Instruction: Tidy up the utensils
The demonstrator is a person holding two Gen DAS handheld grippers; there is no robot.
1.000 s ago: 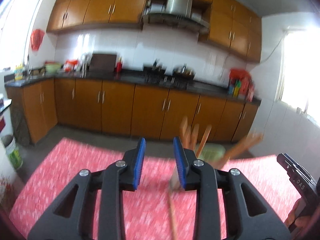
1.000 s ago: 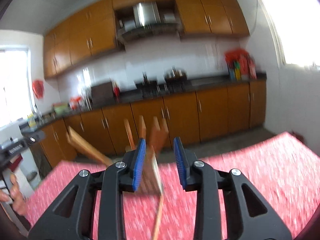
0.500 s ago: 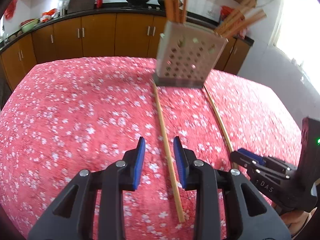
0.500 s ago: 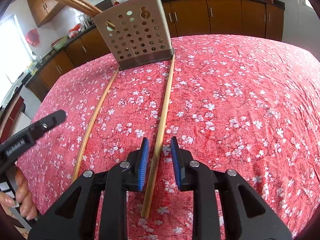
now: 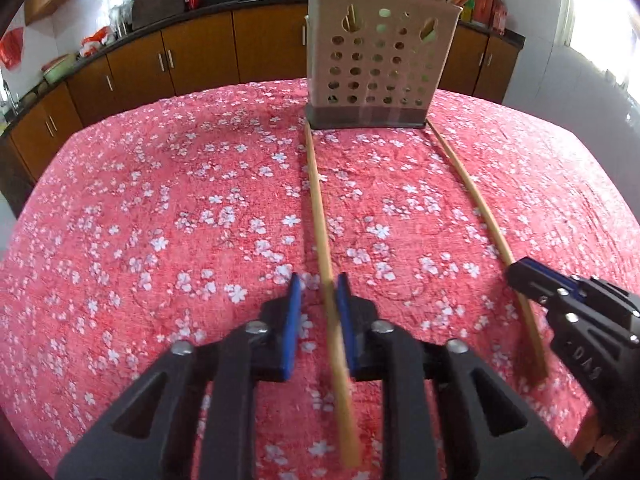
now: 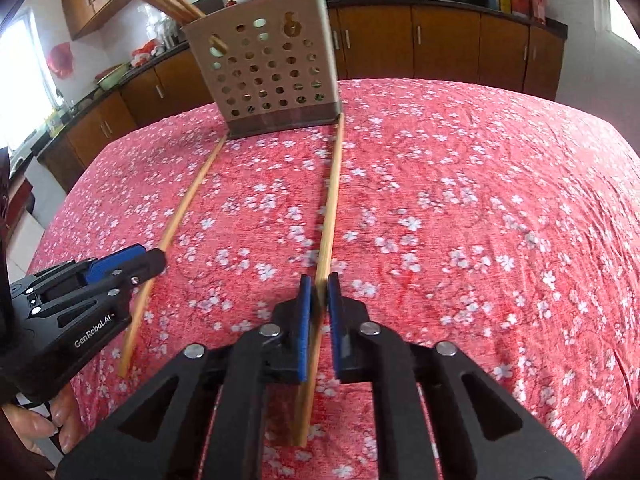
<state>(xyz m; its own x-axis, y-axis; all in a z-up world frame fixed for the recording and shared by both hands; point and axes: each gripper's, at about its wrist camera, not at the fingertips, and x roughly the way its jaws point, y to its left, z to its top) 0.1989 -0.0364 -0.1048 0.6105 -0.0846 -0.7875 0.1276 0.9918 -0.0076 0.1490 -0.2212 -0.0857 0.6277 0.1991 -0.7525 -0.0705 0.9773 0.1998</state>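
Two long wooden chopsticks lie on the red flowered tablecloth and run back to a perforated grey utensil holder (image 5: 380, 64) that has several chopsticks standing in it. My left gripper (image 5: 318, 286) is open and straddles the left chopstick (image 5: 320, 216) near its front end. My right gripper (image 6: 320, 284) is open but narrow, its blue pads close on either side of the right chopstick (image 6: 332, 196). The left gripper also shows in the right wrist view (image 6: 136, 260), and the right gripper in the left wrist view (image 5: 532, 280). The holder shows in the right wrist view (image 6: 272, 72).
The red flowered tablecloth (image 5: 160, 220) covers the whole table. Brown kitchen cabinets (image 5: 192, 52) and a dark counter with a wok run behind it. A bright window is at the right (image 5: 600, 8).
Both grippers have dropped from looking at the kitchen to low over the table. Each has moved forward around its chopstick, and the right jaws have narrowed.
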